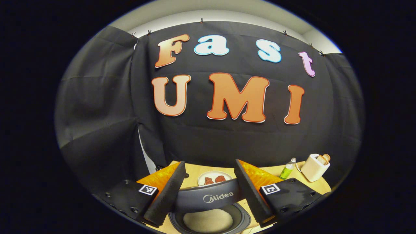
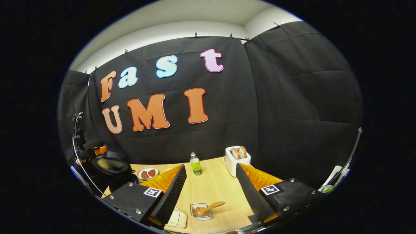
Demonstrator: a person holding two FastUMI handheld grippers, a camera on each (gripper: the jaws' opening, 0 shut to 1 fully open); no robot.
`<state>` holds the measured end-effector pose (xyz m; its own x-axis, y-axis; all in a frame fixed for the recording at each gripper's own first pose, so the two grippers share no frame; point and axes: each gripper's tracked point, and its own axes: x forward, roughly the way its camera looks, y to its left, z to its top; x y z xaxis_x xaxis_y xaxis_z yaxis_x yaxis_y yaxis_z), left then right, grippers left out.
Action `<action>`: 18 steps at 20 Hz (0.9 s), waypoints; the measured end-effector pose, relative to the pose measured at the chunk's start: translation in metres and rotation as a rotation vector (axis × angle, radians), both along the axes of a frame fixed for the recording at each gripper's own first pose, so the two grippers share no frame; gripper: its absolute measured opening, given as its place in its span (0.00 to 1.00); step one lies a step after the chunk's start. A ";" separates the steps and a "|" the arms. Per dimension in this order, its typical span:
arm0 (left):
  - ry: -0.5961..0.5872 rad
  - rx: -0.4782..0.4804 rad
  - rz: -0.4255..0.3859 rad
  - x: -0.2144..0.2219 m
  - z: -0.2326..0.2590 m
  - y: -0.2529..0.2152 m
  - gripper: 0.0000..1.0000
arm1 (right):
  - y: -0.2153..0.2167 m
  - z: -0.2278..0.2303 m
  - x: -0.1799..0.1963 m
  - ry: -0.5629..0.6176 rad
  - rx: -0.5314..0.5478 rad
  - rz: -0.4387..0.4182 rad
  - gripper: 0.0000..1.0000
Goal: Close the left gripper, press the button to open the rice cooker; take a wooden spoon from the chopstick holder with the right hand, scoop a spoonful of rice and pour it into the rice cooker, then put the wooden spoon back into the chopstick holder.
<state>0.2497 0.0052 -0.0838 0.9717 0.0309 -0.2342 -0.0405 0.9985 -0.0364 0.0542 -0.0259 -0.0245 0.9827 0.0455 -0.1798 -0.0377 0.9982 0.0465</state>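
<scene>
Left gripper view: my left gripper [image 1: 208,191] hangs over the rice cooker [image 1: 208,208], fingers spread, pinching nothing. The lid stands raised and the inner pot shows pale rice at its bottom, so I judge the button step done. Behind it sits a small plate [image 1: 214,178] with two reddish pieces. Right gripper view: my right gripper [image 2: 211,191] is spread and empty above the counter [image 2: 214,188]. The wooden spoon [image 2: 208,208] leans in a small wire holder [image 2: 201,212], bowl down, handle tilted right. Next, I judge, I should drop low and pinch the handle mid-length, square to the fingers, then lift straight so the holder doesn't tip. A toaster [image 2: 237,160] holds bread slices; a bottle [image 2: 195,164] holds green liquid.
</scene>
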 end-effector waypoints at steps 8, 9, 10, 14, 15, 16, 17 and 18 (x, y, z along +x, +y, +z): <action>0.072 -0.025 -0.009 -0.072 -0.074 -0.029 0.98 | 0.021 -0.018 0.001 0.048 0.004 0.102 0.95; 0.073 -0.019 0.000 -0.077 -0.083 -0.030 0.98 | 0.022 -0.019 0.000 0.053 0.004 0.109 0.95; 0.076 -0.016 0.012 -0.080 -0.094 -0.030 0.98 | 0.022 -0.022 0.001 0.058 0.005 0.113 0.95; 0.065 0.032 0.046 -0.092 -0.127 -0.027 0.97 | 0.019 -0.032 0.002 0.082 0.001 0.120 0.95; 0.055 0.054 0.042 -0.094 -0.133 -0.029 0.96 | 0.017 -0.035 0.003 0.088 -0.001 0.119 0.95; 0.057 0.067 0.038 -0.095 -0.140 -0.030 0.95 | 0.016 -0.038 0.003 0.095 -0.003 0.118 0.95; 0.070 0.070 0.037 -0.097 -0.149 -0.030 0.99 | 0.017 -0.041 0.004 0.102 -0.004 0.119 0.95; 0.087 0.073 0.036 -0.099 -0.157 -0.030 0.97 | 0.018 -0.043 0.003 0.109 -0.002 0.123 0.95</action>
